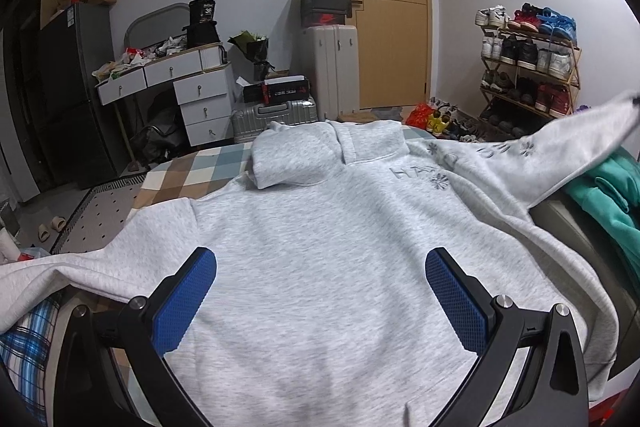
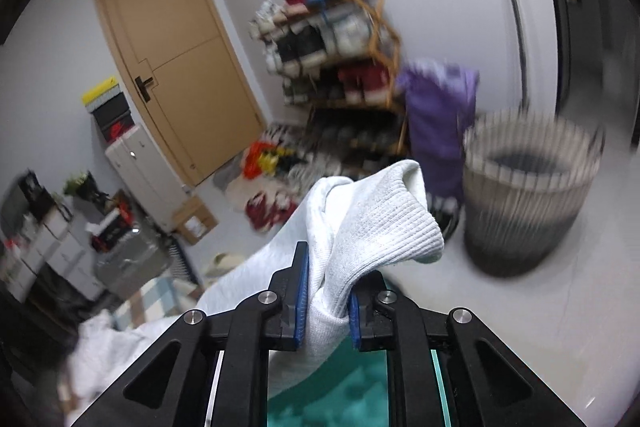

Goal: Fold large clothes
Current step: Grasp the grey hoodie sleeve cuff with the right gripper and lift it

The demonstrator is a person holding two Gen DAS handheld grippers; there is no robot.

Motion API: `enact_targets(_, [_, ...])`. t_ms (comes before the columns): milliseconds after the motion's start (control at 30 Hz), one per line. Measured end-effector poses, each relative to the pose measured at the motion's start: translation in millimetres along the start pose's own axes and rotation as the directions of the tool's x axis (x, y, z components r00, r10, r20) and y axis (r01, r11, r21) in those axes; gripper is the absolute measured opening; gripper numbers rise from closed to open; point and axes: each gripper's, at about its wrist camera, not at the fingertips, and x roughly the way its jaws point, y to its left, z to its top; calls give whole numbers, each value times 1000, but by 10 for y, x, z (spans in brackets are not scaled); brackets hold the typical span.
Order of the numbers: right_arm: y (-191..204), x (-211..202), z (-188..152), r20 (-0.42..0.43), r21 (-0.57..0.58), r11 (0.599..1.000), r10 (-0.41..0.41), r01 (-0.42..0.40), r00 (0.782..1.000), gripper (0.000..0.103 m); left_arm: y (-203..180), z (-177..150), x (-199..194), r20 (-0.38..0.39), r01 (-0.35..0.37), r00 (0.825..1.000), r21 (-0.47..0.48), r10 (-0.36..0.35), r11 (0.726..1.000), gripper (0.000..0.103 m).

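- We find the large light-grey fleece hooded sweatshirt (image 1: 320, 227) spread flat, its body smooth, on a bed covered by a checked brown, teal and cream blanket (image 1: 192, 171).
- The hood (image 1: 296, 155) lies folded over the collar at the far end, and raised grey lettering with flower marks (image 1: 420, 177) runs across the chest and onto the sleeve on the right of the left wrist view.
- We judge the task to be at an early stage: no fold of the body is visible, and both sleeves remain extended outward.
- That right-hand sleeve (image 1: 560, 155) is raised off the bed and slopes up toward the edge of the view; the opposite sleeve (image 1: 60, 279) trails over the near bed edge.
- The right gripper (image 2: 326, 311) is clamped on the white ribbed cuff (image 2: 384, 219) of the raised sleeve, with fabric bunched between its blue pads.
- The left gripper (image 1: 320, 299) hovers over the lower body of the sweatshirt with its jaws wide apart and nothing between them.
- We expect the remaining work to be: lay this sleeve across the body, repeat with the other sleeve, then fold the body.
- A crumpled teal garment (image 1: 608, 195) lies beside the sweatshirt, under the raised sleeve.
- Beyond the bed we note a wooden shoe rack (image 1: 528, 67), a tan wooden door (image 1: 384, 7) and a slatted grey laundry basket (image 2: 528, 187); the right wrist view is blurred.
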Motion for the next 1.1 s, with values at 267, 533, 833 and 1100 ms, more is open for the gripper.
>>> enact_targets(267, [953, -266, 225, 118, -163, 987, 11, 8, 993, 15, 357, 15, -68, 27, -60, 998, -18, 60, 998, 102])
enact_targets(533, [2430, -950, -443, 36, -338, 827, 488, -449, 872, 15, 993, 39, -235, 67, -138, 986, -155, 149, 978, 102])
enact_targets(833, [4139, -1013, -2388, -370, -265, 509, 730, -819, 574, 12, 1712, -55, -273, 63, -292, 942, -331, 330, 897, 102])
enact_targets(1100, [4700, -375, -4279, -658, -165, 519, 576, -839, 486, 8, 1924, -123, -268, 41, -289, 939, -445, 341, 848, 102])
